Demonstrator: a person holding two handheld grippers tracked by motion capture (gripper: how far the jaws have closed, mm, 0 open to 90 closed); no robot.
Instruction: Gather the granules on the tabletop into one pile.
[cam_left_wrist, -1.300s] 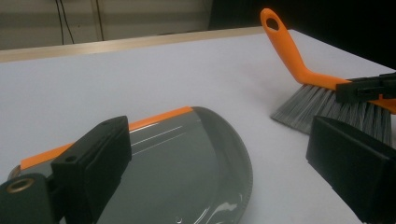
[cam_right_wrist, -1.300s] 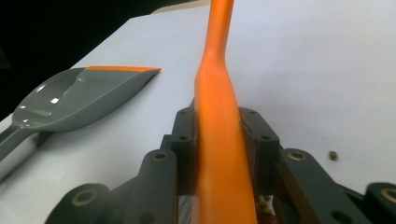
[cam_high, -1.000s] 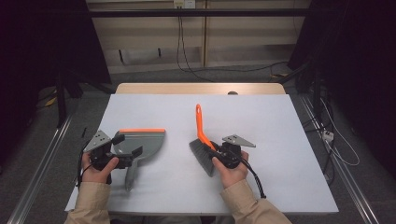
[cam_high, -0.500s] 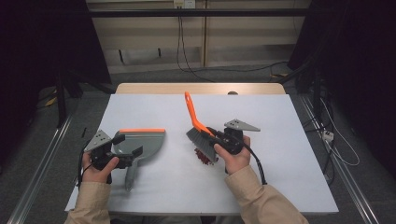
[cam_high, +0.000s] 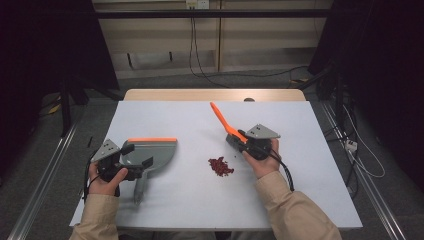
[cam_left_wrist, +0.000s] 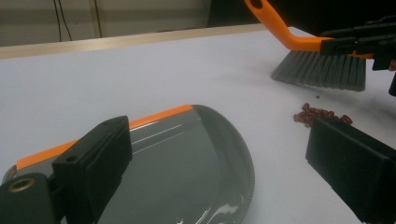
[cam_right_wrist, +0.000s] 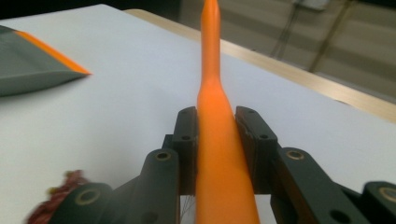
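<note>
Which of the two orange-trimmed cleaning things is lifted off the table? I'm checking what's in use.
The brush, clamped by its orange handle in the right tool, bristles raised beside the red bits. The dustpan lies flat on the table.

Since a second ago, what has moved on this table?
The right gripper, shut on the brush, swung it away to the right, uncovering a small pile of red bits. The left gripper and the dustpan stayed put.
</note>
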